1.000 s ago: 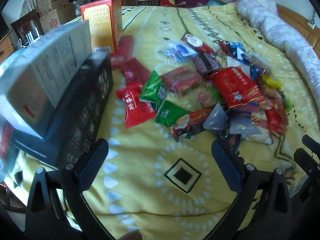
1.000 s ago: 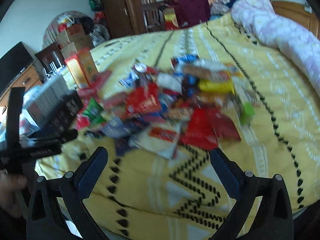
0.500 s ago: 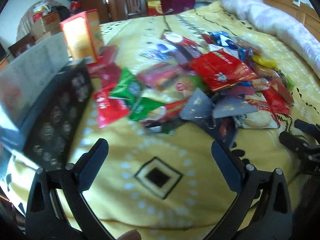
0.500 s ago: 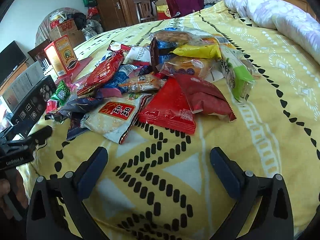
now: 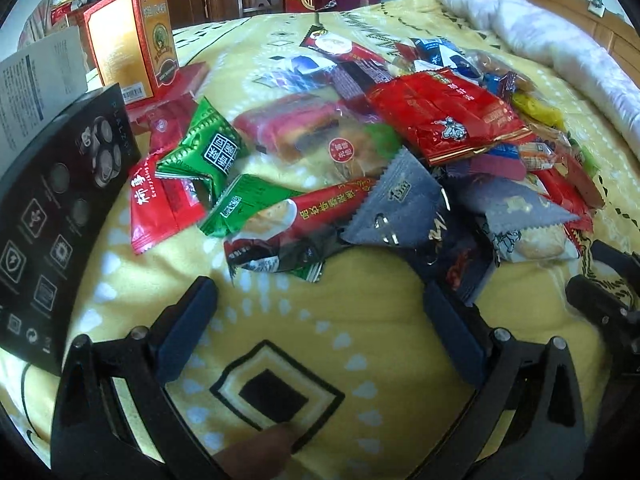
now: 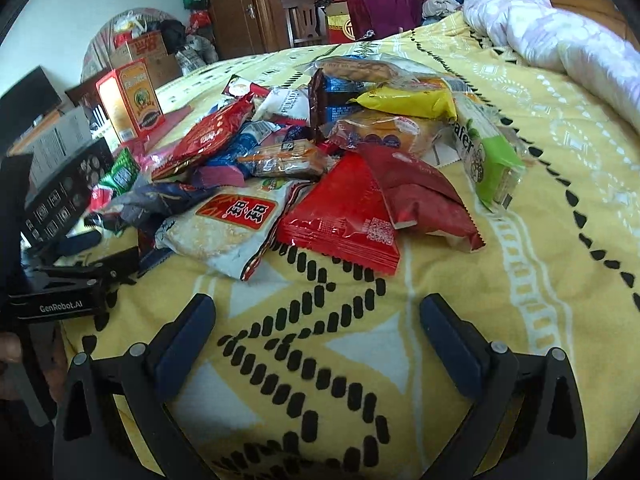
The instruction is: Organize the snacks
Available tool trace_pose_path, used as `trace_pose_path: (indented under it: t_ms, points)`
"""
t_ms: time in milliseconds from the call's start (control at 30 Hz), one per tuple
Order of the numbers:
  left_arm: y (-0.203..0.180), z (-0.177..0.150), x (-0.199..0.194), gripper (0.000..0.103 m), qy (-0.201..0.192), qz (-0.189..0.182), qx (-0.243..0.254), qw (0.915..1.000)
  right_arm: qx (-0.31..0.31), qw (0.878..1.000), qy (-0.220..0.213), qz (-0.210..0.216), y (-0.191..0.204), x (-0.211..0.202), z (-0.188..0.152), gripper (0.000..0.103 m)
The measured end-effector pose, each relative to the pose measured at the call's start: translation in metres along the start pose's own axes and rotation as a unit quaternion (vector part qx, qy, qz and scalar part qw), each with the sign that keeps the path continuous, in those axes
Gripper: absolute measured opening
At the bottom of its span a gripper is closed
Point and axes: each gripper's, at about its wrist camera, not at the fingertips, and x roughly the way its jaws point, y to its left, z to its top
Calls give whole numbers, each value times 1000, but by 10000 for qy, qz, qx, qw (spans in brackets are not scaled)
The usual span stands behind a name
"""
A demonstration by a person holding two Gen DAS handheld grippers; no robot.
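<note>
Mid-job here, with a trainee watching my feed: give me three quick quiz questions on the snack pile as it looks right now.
1. True or false: the left claw is shut on a snack.
2. Multiple choice: in the right wrist view, the bright red triangular packet lies (A) at the near edge of the pile, (B) on the orange box, (C) on the rolled quilt.
3. Fill in: the green wafer pack sits on the pile's ____ side in the right wrist view.

Key
1. False: both the left and right claw are open and empty over the yellow bedspread.
2. A
3. right
</note>
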Motion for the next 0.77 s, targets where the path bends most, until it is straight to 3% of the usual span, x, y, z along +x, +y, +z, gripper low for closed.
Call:
trace_pose_path:
  t_ms: [167, 767]
  points:
    - [2, -1, 0, 103, -46, 22, 11, 10000, -117, 9997, -47, -216, 8, 1, -2, 103]
    - [0, -3, -1, 103, -86, 8, 4, 10000, -127, 9996, -52, -230, 7, 2, -3, 103]
